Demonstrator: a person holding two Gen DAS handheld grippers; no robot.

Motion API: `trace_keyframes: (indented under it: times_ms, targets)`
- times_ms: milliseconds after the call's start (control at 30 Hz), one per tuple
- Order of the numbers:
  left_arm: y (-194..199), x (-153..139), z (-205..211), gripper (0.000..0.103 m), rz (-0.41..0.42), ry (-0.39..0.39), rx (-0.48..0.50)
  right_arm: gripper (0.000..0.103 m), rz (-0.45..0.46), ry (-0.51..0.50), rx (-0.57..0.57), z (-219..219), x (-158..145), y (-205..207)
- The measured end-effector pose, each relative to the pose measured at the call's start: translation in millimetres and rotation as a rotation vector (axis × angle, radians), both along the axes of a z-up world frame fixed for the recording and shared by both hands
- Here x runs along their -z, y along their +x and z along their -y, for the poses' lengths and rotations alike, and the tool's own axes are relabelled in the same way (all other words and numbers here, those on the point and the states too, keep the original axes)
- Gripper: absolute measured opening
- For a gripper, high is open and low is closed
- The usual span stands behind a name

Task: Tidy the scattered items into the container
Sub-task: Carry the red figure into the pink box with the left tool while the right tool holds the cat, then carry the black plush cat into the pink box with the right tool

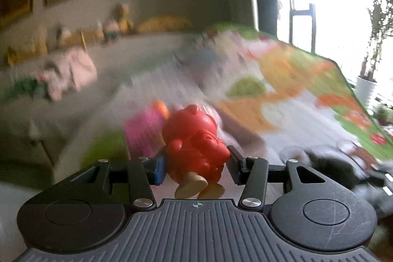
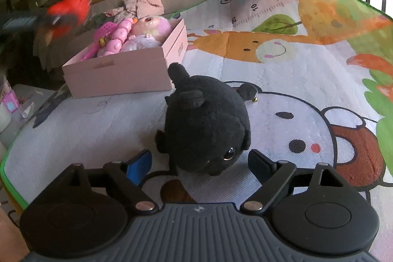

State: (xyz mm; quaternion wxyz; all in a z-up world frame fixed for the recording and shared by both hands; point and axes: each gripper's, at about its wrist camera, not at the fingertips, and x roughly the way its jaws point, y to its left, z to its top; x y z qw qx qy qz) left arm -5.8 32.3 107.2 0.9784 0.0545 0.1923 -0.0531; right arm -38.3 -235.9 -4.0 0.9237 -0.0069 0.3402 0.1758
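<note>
glossy red figurine (image 1: pixel 194 139), fuzzy round black plush (image 2: pixel 206 124)

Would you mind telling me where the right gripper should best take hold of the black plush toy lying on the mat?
Grip the black plush toy across its round body, coming from the near side where the open right gripper already straddles it. The body is soft and broad; the ears and limbs are small, floppy nubs.

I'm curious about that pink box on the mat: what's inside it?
In the pink box lie a pink segmented caterpillar toy, a pale doll and a pink mesh toy. Whatever lies beneath them is hidden by the box's wall.
</note>
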Motion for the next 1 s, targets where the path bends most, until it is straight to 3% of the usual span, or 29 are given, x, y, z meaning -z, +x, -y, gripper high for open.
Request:
trace_keyframes:
  times_ms: [100, 200, 267, 367, 500, 600, 700, 833, 933, 1000]
  targets:
    - [32.0, 0.7, -3.9, 0.055, 0.033, 0.064, 0.005, 0.088, 0.004, -0.002, 0.001, 1.5, 0.8, -1.4]
    - [45.5, 12.0, -10.4, 0.064, -0.045, 0.047, 0.006, 0.092, 0.001, 0.018, 0.000, 3.4, 1.0, 0.2]
    - [36.3, 19.2, -11.7, 0.081, -0.062, 0.032, 0.023, 0.096, -0.002, 0.015, -0.006, 1.4, 0.9, 1.5]
    - [21.6, 31.7, -9.9, 0.081, -0.095, 0.026, 0.038, 0.096, -0.003, 0.014, -0.009, 0.5, 0.6, 2.1]
    - [6.6, 44.1, 0.1, 0.083, -0.155, -0.048, 0.090, 0.096, 0.026, -0.009, 0.021, 2.6, -4.0, -1.7]
    - [-4.6, 54.1, 18.2, 0.095, -0.179, -0.083, 0.138, 0.096, 0.108, -0.067, 0.043, 1.4, -12.8, -10.8]
    - [-12.0, 70.8, 35.0, 0.095, -0.236, -0.099, 0.142, 0.092, 0.183, -0.154, 0.054, -4.7, -18.2, -14.4]
    - [-17.2, 91.4, 42.6, 0.097, -0.335, -0.120, 0.070, 0.083, 0.193, -0.172, 0.025, -12.6, -21.3, -9.5]
    - [-26.6, 96.1, 43.4, 0.098, -0.330, -0.107, 0.073, 0.067, 0.148, -0.153, -0.006, -20.1, -20.7, -0.8]
    - [-30.0, 95.0, 42.2, 0.099, -0.323, -0.107, 0.079, 0.067, 0.155, -0.171, -0.007, -26.7, -21.9, -0.5]
